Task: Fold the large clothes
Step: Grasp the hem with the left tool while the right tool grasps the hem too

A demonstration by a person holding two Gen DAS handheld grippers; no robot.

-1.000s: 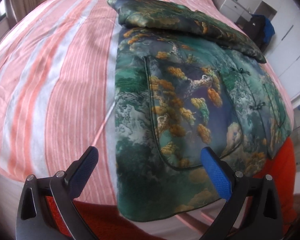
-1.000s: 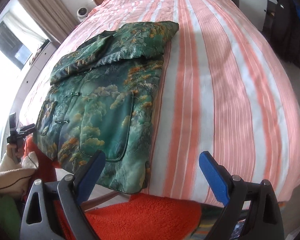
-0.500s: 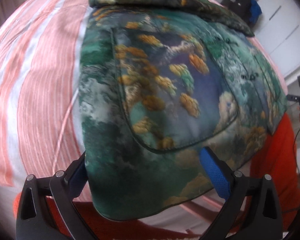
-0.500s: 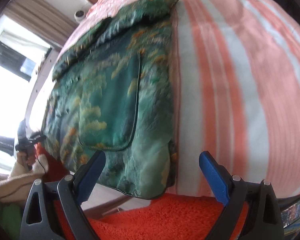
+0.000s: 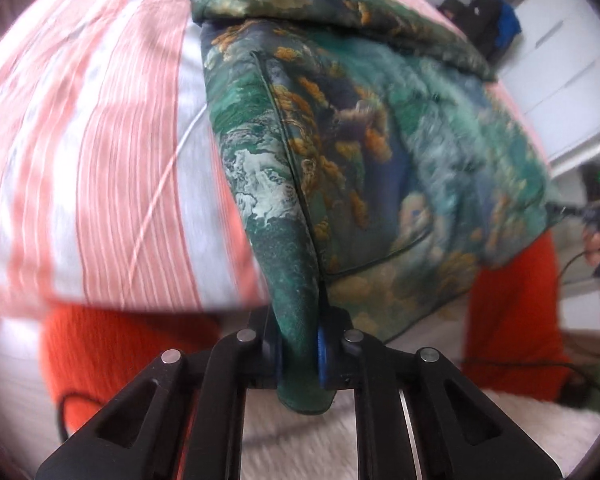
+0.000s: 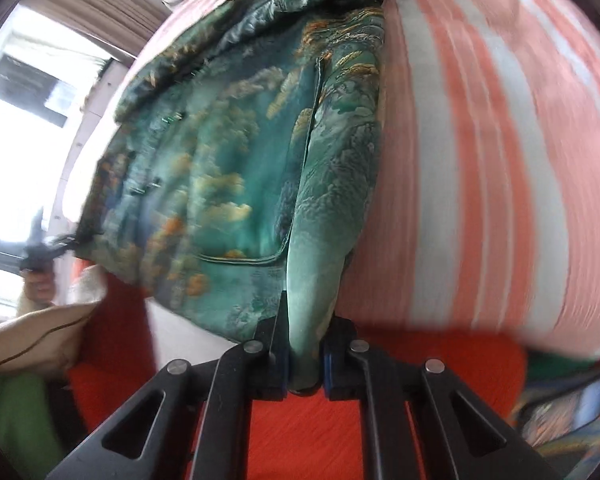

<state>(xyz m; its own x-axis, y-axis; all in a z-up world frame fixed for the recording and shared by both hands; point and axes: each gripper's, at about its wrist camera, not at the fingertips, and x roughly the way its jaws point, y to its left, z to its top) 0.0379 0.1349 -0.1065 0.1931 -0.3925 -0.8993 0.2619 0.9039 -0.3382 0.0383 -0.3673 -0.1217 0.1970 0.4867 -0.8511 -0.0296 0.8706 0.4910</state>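
Observation:
A green jacket [image 5: 364, 152] printed with gold and white landscape lies on a pink-striped bed [image 5: 100, 140], its sleeve folded across the top. My left gripper [image 5: 298, 354] is shut on the jacket's near hem corner, the cloth pinched between the blue pads and bunched into a ridge. In the right wrist view the same jacket [image 6: 228, 168] shows from its other side. There my right gripper [image 6: 306, 364] is shut on the opposite hem corner, with a fold of green cloth squeezed between its pads. The hem is lifted off the bed edge at both corners.
An orange rug [image 6: 320, 432] covers the floor below the bed edge. A hand [image 6: 40, 284] holding the other gripper shows at the left of the right wrist view. White cabinets [image 5: 556, 64] and a dark bag [image 5: 488, 20] stand beyond the bed.
Both grippers came down onto the jacket's hem corners and went from wide open to shut on the cloth. The hem now bunches up between the pads.

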